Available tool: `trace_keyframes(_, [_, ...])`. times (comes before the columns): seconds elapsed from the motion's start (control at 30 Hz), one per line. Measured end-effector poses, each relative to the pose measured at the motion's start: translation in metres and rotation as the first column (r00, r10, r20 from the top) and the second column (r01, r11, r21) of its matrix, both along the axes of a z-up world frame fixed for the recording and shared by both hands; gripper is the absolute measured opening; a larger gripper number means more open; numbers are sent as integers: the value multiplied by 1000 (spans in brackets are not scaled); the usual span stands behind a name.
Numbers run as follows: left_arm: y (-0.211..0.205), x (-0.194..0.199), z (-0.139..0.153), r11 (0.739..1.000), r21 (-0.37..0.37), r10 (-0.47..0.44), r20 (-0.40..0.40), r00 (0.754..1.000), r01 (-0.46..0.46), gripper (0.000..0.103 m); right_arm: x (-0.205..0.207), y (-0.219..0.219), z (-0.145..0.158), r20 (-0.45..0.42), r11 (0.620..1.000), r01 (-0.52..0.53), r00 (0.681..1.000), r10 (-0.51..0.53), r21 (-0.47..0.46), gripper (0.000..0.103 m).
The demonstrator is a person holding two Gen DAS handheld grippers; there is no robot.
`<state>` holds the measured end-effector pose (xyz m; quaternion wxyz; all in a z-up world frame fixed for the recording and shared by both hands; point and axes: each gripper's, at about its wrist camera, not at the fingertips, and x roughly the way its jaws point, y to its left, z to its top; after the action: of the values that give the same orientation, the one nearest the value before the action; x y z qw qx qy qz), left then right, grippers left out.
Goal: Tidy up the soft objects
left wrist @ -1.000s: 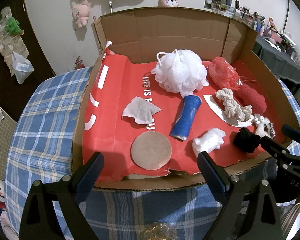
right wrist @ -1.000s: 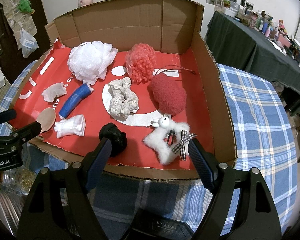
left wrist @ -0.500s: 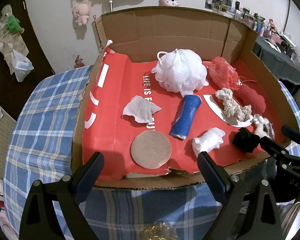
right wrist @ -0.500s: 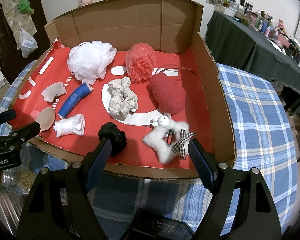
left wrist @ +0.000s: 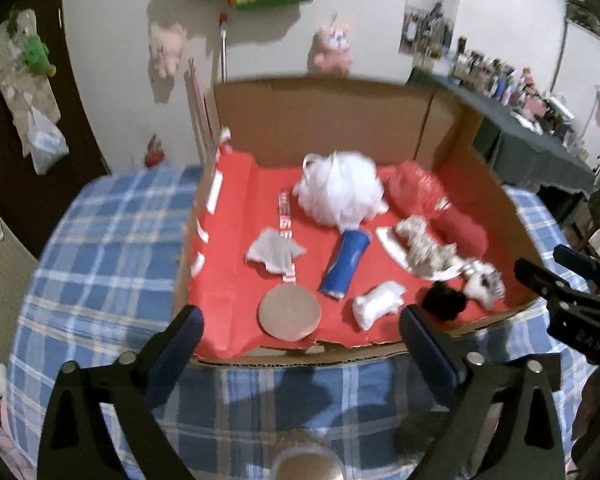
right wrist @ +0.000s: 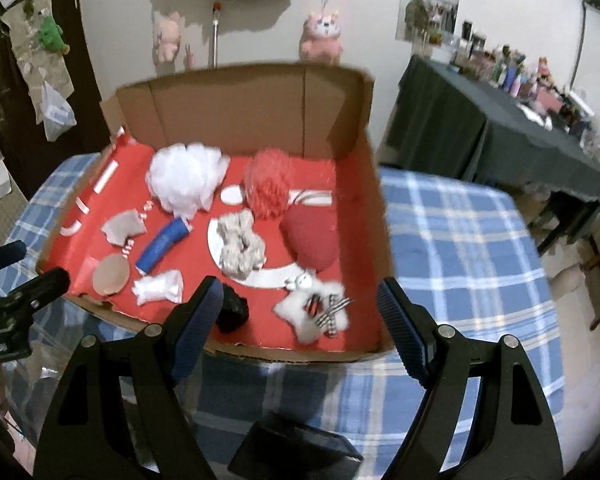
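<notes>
Currently I find both hand-held grippers, left and right, spread and empty; soft objects lie scattered mid-frame inside the box; progress indeterminate.

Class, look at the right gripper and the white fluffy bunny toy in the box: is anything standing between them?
Only the box's low front wall lies between the open right gripper and the white bunny toy; no other object does.

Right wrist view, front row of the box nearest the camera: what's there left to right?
Tan round pad → white crumpled cloth → black fuzzy ball → white plush toy with checked bow.
</notes>
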<state>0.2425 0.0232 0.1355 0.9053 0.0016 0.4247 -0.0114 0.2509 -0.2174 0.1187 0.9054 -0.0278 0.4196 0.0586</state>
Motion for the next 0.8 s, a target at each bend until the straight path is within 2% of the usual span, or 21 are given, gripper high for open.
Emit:
trace_keyframes(0.17, [0, -30, 27, 1000, 3, -2, 87, 996, 2, 103, -19, -2, 26, 61, 1000, 4, 998, -4, -3, 79])
trace_keyframes(0.27, [2, -51, 39, 1000, -22, -9, 134, 991, 12, 103, -36, -2, 38, 93, 1000, -7, 996, 6, 4, 79])
trace_keyframes(0.33, [2, -70, 46, 999, -38, -4, 174, 985, 11, 103, -51, -1, 45, 119, 1000, -17, 993, 16, 8, 82])
trace_keyframes(0.4, [1, -90, 49, 999, -41, -2, 214, 977, 11, 103, -68, -2, 53, 148, 1000, -22, 989, 19, 15, 91])
trace_keyframes(0.47, [0, -111, 52, 999, -49, -10, 250, 968, 23, 103, -89, -3, 59, 174, 999, -30, 984, 23, 38, 92])
trace_keyframes(0.53, [-2, -130, 51, 998, -56, -20, 277, 961, 37, 103, -112, -5, 64, 207, 997, -44, 978, 32, 56, 93])
trace_keyframes(0.6, [-4, -150, 46, 997, -65, -30, 294, 955, 52, 103, -133, -2, 66, 240, 998, -51, 970, 41, 38, 101])
trace_keyframes(0.8, [-10, -187, 16, 996, -72, -23, 312, 950, 48, 103, -187, 0, 48, 285, 997, -70, 957, 55, 42, 102])
